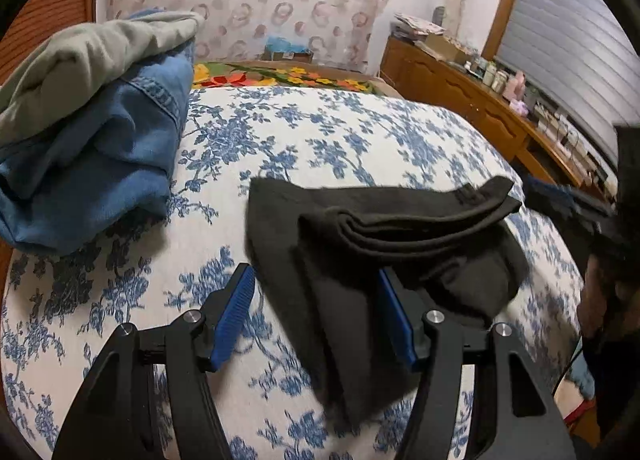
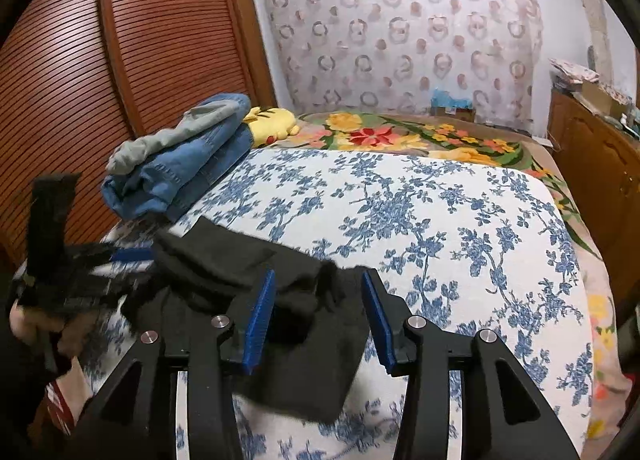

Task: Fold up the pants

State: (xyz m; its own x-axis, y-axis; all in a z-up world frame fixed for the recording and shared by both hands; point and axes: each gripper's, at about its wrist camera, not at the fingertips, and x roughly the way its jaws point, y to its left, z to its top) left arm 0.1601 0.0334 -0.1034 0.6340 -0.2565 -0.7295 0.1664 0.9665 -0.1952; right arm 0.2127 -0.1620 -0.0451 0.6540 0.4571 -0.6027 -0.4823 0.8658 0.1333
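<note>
On the blue-flowered white bedspread [image 1: 360,131] lie the black knit pants [image 1: 400,244], bunched in loose folds just ahead of my claws. My left claw [image 1: 316,308] stands apart, the cloth lying between its fingers but not pinched; my right claw [image 2: 318,316] is likewise spread over the dark fabric. At ten o'clock sits a stack of blue denim jeans [image 1: 100,147] under a grey-green garment [image 1: 92,55]. I judge the soft layers could slip or double unevenly if I pinch only the top ply.
</note>
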